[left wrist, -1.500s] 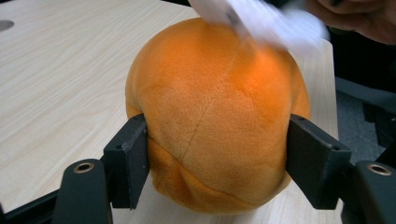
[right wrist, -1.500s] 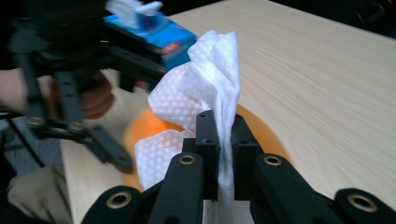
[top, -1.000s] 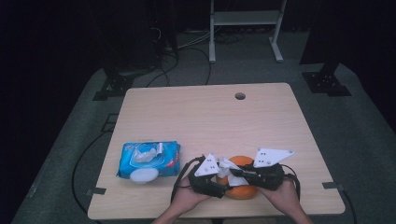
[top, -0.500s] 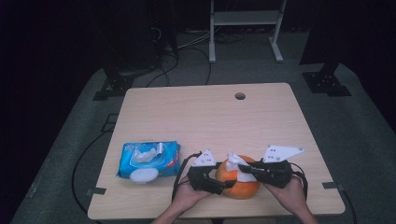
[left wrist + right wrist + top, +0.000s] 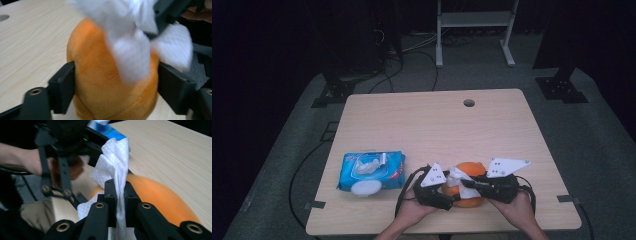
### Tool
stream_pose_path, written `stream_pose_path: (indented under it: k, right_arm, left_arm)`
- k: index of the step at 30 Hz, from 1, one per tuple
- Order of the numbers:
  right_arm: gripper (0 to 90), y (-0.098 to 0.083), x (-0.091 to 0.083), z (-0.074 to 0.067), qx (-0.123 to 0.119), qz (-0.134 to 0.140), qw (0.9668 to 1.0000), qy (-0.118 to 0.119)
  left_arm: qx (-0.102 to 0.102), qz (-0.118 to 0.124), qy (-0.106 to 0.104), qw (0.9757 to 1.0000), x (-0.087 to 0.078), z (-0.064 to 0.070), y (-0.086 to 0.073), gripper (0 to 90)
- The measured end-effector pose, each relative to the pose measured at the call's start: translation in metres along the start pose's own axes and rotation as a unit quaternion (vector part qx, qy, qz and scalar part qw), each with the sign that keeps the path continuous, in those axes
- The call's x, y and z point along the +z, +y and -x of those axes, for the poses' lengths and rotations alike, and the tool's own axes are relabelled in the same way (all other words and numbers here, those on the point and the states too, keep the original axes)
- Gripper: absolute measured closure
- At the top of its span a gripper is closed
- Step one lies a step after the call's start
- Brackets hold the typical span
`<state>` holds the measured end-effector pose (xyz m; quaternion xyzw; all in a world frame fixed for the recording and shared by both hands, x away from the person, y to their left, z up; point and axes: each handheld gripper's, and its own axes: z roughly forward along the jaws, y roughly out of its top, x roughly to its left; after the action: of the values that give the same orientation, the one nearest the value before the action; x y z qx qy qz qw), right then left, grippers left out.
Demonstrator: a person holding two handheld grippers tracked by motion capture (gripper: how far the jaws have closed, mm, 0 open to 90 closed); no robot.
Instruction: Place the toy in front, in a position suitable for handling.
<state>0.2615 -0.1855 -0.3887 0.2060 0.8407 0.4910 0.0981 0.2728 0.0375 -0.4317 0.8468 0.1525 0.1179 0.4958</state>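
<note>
Reaching in from the near edge, both hands meet over an orange plush [image 5: 464, 187], the left gripper [image 5: 447, 194] and right gripper [image 5: 472, 186] pointing at each other. In the high view the grippers hide much of the plush, and the white wipe [image 5: 460, 176] shows as a small patch between them. The left gripper's jaws, which have just been opening a little, press the plush's [image 5: 105, 82] two sides. The right gripper's [image 5: 120, 195] jaws are pinched tight on the wipe [image 5: 116, 162], which drapes over the plush [image 5: 160, 200] just ahead. A blue pack [image 5: 371, 170] lies well left of the left gripper.
</note>
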Motion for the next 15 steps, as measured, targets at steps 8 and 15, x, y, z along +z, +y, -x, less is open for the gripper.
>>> stream_pose_path:
  k: [8, 15]
  right_arm:
    - [84.2, -0.014, -0.015, 0.026, 0.041, 0.004, 0.9984, -0.038]
    - [84.0, -0.005, -0.013, 0.008, 0.009, 0.011, 0.9993, -0.033]
  left_arm:
    - [-0.012, 0.013, -0.008, 0.9998, -0.002, -0.005, -0.002, 21.4]
    - [-0.008, 0.020, 0.002, 0.9998, -0.003, 0.000, 0.002, 25.0]
